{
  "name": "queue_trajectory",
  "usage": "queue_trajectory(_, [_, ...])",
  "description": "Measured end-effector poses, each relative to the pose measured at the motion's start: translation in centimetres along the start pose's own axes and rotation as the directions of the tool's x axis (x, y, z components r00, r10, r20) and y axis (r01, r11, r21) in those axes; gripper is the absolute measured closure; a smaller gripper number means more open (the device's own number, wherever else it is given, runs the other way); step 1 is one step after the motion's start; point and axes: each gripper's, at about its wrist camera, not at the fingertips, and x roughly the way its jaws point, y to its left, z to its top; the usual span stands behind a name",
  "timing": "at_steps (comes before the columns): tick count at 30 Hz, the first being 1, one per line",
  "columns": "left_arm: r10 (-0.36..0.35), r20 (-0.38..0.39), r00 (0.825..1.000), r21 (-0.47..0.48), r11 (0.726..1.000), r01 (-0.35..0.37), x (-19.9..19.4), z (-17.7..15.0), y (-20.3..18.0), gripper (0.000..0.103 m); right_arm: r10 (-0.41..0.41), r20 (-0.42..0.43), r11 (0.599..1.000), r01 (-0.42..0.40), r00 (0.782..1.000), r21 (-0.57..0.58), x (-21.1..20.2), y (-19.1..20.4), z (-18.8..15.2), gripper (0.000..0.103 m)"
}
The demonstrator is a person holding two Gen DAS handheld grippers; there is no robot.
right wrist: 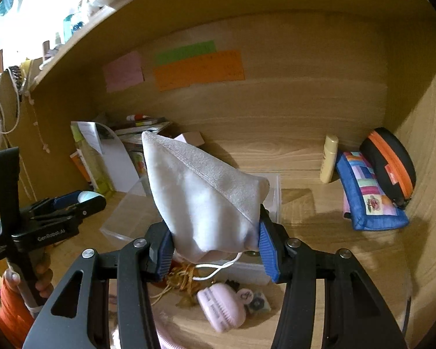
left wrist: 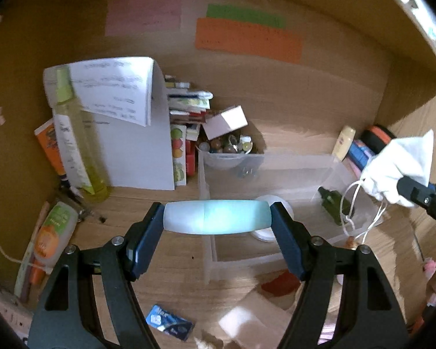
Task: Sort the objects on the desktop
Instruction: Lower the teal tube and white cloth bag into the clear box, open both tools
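Left gripper jaws spread wide, clamping a pale teal oval capsule endwise; right gripper pinches a white drawstring cloth pouch; only the right view shows a patchwork blue zip pouch

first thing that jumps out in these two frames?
Both grippers are loaded: the left gripper clamps a pale teal tube crosswise above the clear plastic bin, and the right gripper pinches a white cloth pouch held up mid-desk. Behind, the orange paper strip on the back wall stands out.

The wooden counter carries a clear plastic bin, a patchwork pouch, a black-and-orange case, a cream bottle and what may be a pink brush.
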Motion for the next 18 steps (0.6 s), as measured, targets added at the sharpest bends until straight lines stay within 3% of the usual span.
queue_trajectory(5, [0.001, -0.057, 0.998, 0.045, 0.999, 0.002, 2.5, 0.2, -0.9, 0.03, 0.006, -0.041, 1.0, -0.006, 0.999, 0.006, 2.5, -0.4, 0.1, 0.056])
queue_trajectory(13, [0.034, -0.059, 0.998, 0.141, 0.99, -0.026, 3.8, 0.3, -2.8, 0.03, 0.022, -0.117, 1.0, -0.022, 0.993, 0.003, 6.1, -0.5, -0.6, 0.056])
queue_trajectory(18, [0.051, -0.098, 0.994, 0.218, 0.976, -0.029, 4.9, 0.2, -3.9, 0.03, 0.027, -0.153, 0.999, -0.031, 0.988, -0.021, 7.7, 0.0, -1.4, 0.056])
